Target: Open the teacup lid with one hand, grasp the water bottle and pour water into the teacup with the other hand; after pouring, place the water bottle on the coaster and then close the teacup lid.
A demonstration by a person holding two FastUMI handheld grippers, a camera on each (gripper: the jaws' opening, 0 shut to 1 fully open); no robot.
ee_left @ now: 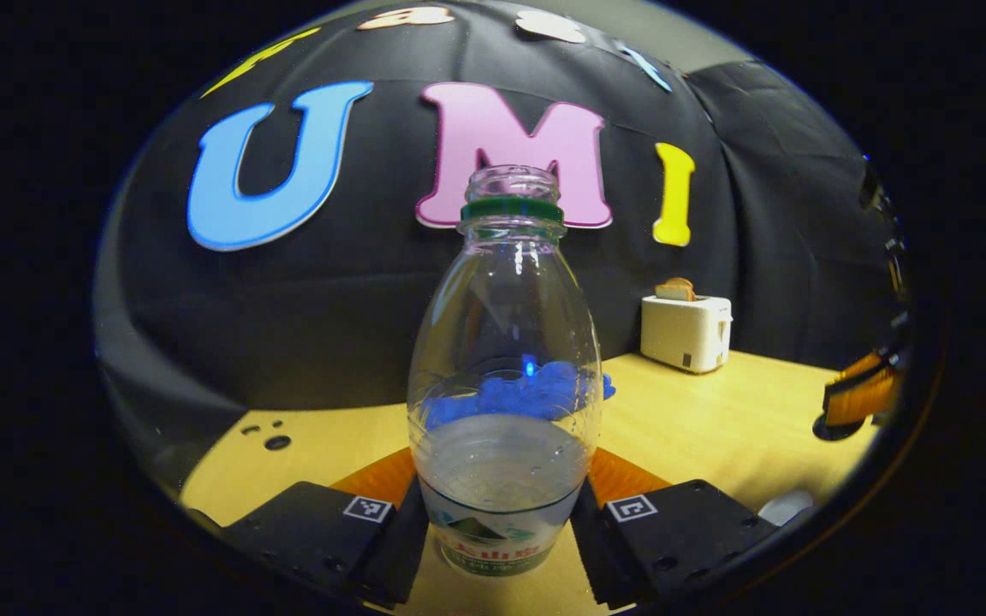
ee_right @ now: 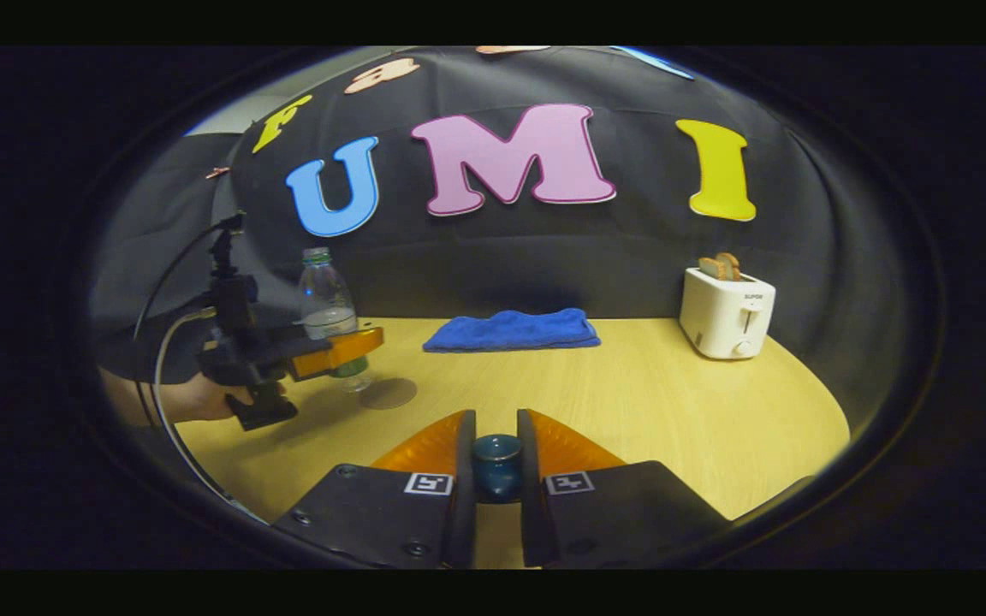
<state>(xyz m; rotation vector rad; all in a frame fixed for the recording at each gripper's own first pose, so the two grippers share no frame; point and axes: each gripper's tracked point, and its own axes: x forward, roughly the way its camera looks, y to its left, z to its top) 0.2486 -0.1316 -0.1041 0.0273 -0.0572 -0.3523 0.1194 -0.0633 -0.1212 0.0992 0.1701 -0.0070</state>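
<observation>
The water bottle is clamped upright in the left hand-held gripper, beside the coaster. The teacup lid is pinched by the right hand-held gripper above the counter.

Left gripper, seen beside the white toaster's far side: black boxy body, square black-and-white marker tags, screws, black and pale cables trailing, dark sleeve behind

Left gripper has both fingers pressed against the water bottle, low on its labelled base. Bottle's upright, cap off, part full. Behind it lies a blue towel on the wooden table. Back right, a white toaster holds toast.
</observation>
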